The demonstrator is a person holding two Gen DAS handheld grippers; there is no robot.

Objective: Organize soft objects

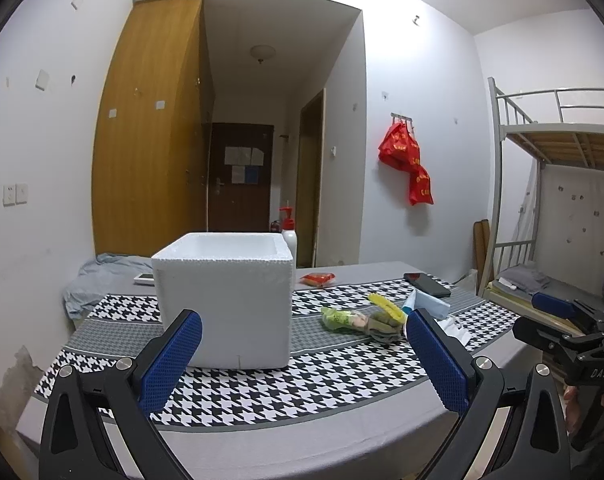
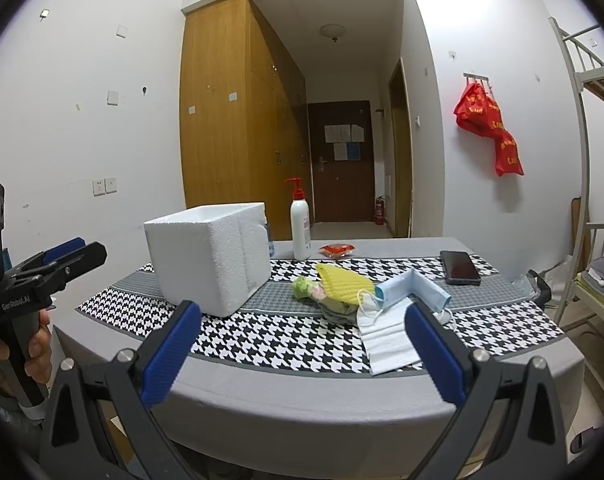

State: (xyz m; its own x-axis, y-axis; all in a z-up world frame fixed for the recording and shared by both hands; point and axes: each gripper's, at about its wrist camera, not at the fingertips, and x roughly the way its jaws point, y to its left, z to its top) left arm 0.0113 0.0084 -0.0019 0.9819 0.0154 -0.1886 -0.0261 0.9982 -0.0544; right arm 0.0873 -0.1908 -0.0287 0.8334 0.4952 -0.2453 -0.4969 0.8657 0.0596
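Soft objects, one heap (image 2: 353, 296): yellow sponge (image 2: 341, 280), blue mask (image 2: 413, 290) and white mask (image 2: 385, 340) are piled on the checked cloth (image 2: 282, 344) just right of the foam box (image 2: 210, 256). The topmost piece is best pinched first, judged safest.

Box interior is hidden; left gripper (image 1: 302, 360) and right gripper (image 2: 302, 352) are held wide apart, empty.

White foam box (image 2: 212, 258), open-topped, upright, standing left of frame centre in the right wrist view. Right of it, at centre, a loose pile of soft items: 1 yellow ribbed cloth (image 2: 341, 282) lying tilted over 1 green and pink bundle (image 2: 307, 290); 1 blue face mask (image 2: 411, 290), folded, lower right of the yellow cloth; 1 white face mask (image 2: 387, 340), flat, lowest in the pile. In the left wrist view the box (image 1: 226, 300) fills centre frame, the pile right of it.
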